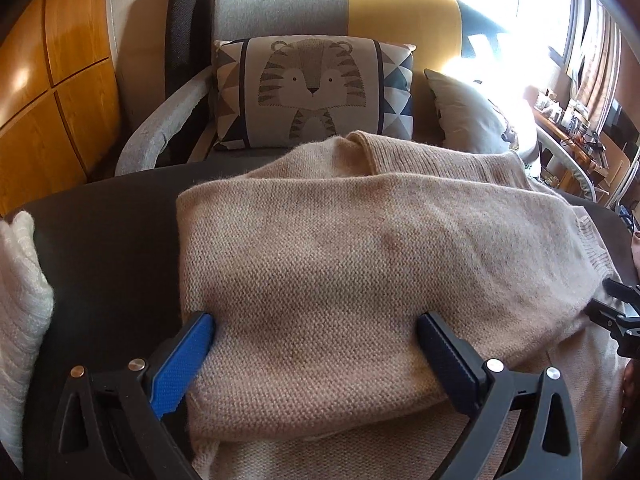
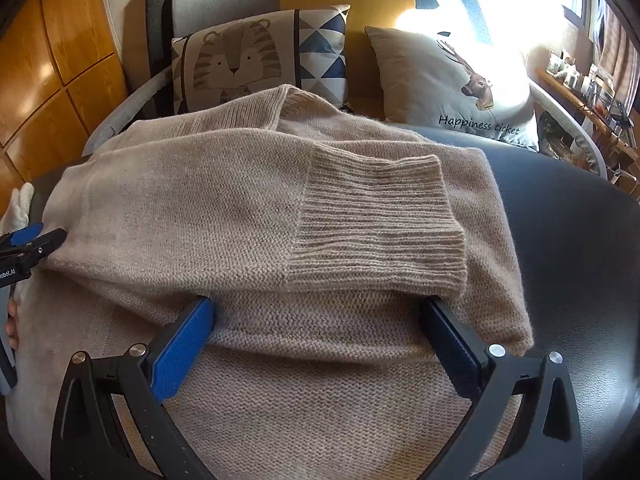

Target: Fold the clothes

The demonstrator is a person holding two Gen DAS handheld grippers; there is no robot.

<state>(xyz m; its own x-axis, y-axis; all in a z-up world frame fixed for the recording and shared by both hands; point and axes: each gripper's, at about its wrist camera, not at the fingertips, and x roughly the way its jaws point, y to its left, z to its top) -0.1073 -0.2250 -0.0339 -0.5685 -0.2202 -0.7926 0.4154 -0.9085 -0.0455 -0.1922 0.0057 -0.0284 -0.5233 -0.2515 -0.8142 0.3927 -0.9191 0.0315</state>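
Observation:
A beige knitted sweater (image 1: 340,264) lies partly folded on a dark round surface (image 1: 108,240). One sleeve is laid across the body, and its ribbed cuff (image 2: 376,224) shows in the right wrist view. My left gripper (image 1: 316,326) is open, its blue-padded fingers (image 1: 192,344) spread wide around the near left part of the folded sweater. My right gripper (image 2: 320,314) is also open and straddles the sweater (image 2: 200,208) just below the cuff. Each gripper shows at the edge of the other's view: the right gripper (image 1: 616,316) and the left gripper (image 2: 36,242).
A white knitted garment (image 1: 20,300) lies at the surface's left edge. Behind stands a grey and yellow sofa (image 1: 280,12) with a tiger cushion (image 1: 316,88) and a deer cushion (image 2: 452,84). A wooden cabinet (image 1: 48,80) is at the left, cluttered shelves (image 2: 592,92) at the right.

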